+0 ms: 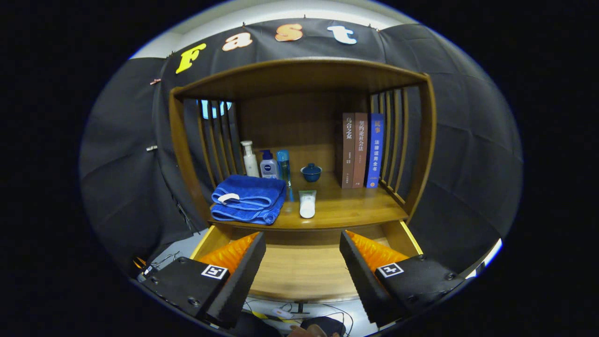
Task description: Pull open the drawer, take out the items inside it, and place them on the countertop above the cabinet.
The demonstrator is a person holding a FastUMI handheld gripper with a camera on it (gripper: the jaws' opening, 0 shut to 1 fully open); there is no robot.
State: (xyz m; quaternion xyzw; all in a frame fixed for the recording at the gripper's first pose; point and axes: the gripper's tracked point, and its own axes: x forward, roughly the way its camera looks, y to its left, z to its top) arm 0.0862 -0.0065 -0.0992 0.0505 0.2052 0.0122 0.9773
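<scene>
So I've got the gripper [303,276] hanging in front of a wooden cabinet [423,154], fingers spread wide apart with nothing between them, just air and the drawer [299,274] below. The drawer is pulled out toward me, and the part of its pale wood floor I can see between the fingers looks bare; what's under the fingers themselves I can't tell. The countertop [346,208] right above it is a warm, glossy brown wood shelf, boxed in by a curved top board and slatted sides. On it, a folded blue towel [249,199] sits at the front left corner, and just beside it to the right a small white tube [307,203] lies with its cap pointing at me. Behind the towel, against the back left, there's a row of three bottles: a white pump bottle [250,159], a blue-capped lotion bottle [269,164] and a clear blue bottle [283,166], all upright and nearly touching. A little dark blue lidded cup [311,172] stands near the middle back. Three books [361,150] stand upright against the right slats. Black cloth wraps the whole booth behind the cabinet, and down under the drawer I can make out a light floor with some cables [285,311].
</scene>
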